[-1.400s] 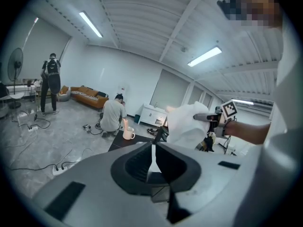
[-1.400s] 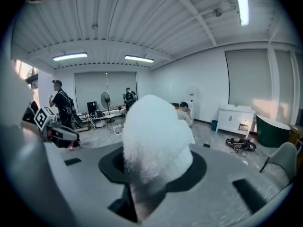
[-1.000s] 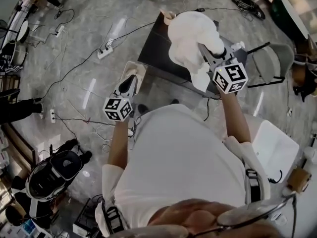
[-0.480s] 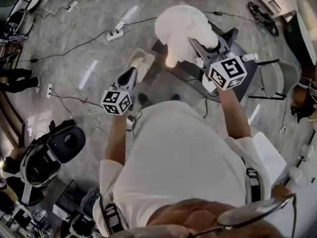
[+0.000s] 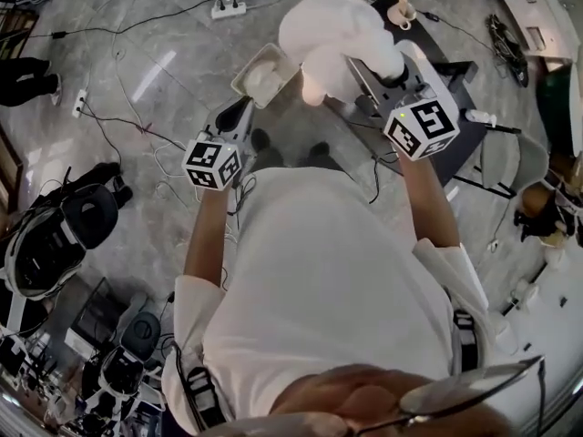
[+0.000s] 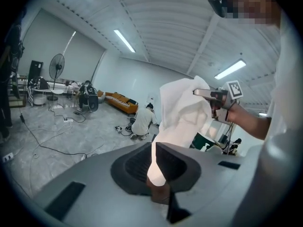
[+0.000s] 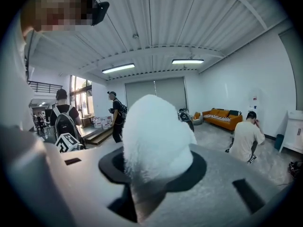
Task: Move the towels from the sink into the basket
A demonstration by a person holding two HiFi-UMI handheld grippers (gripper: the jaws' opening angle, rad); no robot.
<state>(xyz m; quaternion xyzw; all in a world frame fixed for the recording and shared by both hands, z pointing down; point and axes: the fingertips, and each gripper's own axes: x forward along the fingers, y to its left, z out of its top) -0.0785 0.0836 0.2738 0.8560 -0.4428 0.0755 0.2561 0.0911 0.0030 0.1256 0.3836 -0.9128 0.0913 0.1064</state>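
The left gripper (image 5: 237, 115) hangs idle, jaws narrowly apart and empty, probably sparing itself for steadying; just ahead sits the shallow beige rectangular basket (image 5: 244, 78); the fluffy white towel (image 5: 328, 35) rides bunched beside it, clamped in the right gripper (image 5: 373, 78), seemingly held high to clear the rim

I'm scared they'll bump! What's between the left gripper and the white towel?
In the head view, only the basket, down on the floor, shows between the left gripper and the towel. The left gripper view shows just air between them.
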